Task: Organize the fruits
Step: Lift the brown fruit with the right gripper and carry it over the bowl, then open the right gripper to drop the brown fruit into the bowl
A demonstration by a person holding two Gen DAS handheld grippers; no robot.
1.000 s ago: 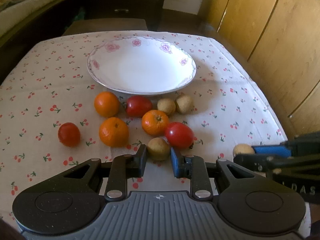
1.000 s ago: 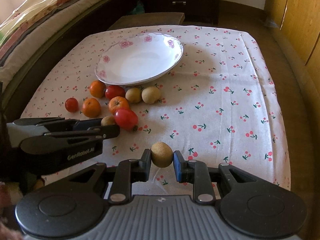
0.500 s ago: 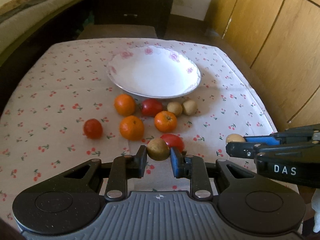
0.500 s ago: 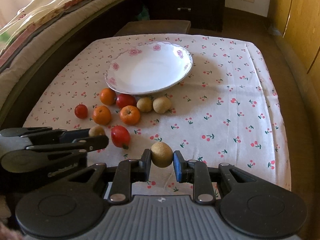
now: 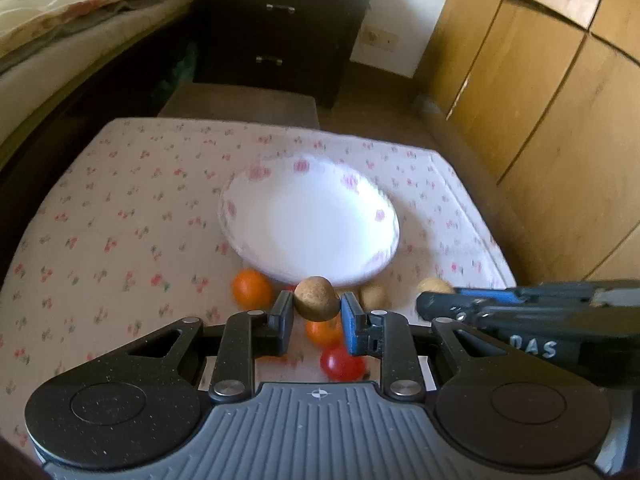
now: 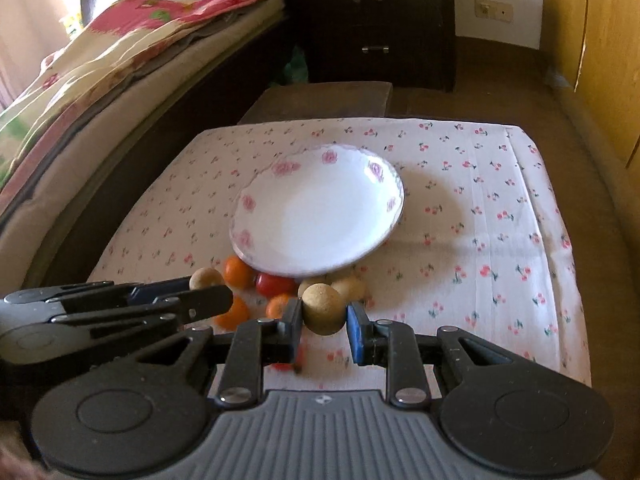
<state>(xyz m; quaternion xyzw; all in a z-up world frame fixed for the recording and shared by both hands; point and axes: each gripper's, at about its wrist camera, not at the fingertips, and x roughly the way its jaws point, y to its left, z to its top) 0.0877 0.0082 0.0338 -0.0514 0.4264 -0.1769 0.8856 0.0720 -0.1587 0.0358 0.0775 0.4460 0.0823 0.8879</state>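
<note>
My left gripper (image 5: 316, 310) is shut on a brown kiwi (image 5: 315, 297), held above the table just short of the white flowered plate (image 5: 360, 188). My right gripper (image 6: 324, 320) is shut on a second brown kiwi (image 6: 323, 308), also lifted near the plate (image 6: 384, 176). Each gripper shows in the other's view, the right one (image 5: 436, 294) at right, the left one (image 6: 208, 286) at left. On the cloth below lie oranges (image 5: 252, 288), red tomatoes (image 5: 342, 362) and more kiwis (image 5: 373, 295).
The table has a cherry-print cloth (image 6: 500, 216). A bed (image 6: 100, 64) runs along the left. A dark drawer chest (image 6: 372, 20) and a brown stool (image 6: 320, 100) stand beyond the far edge. A wooden wardrobe (image 5: 540, 100) is at right.
Both grippers have risen with their kiwis and moved forward toward the plate. The left kiwi left the cloth between one second and half a second ago.
</note>
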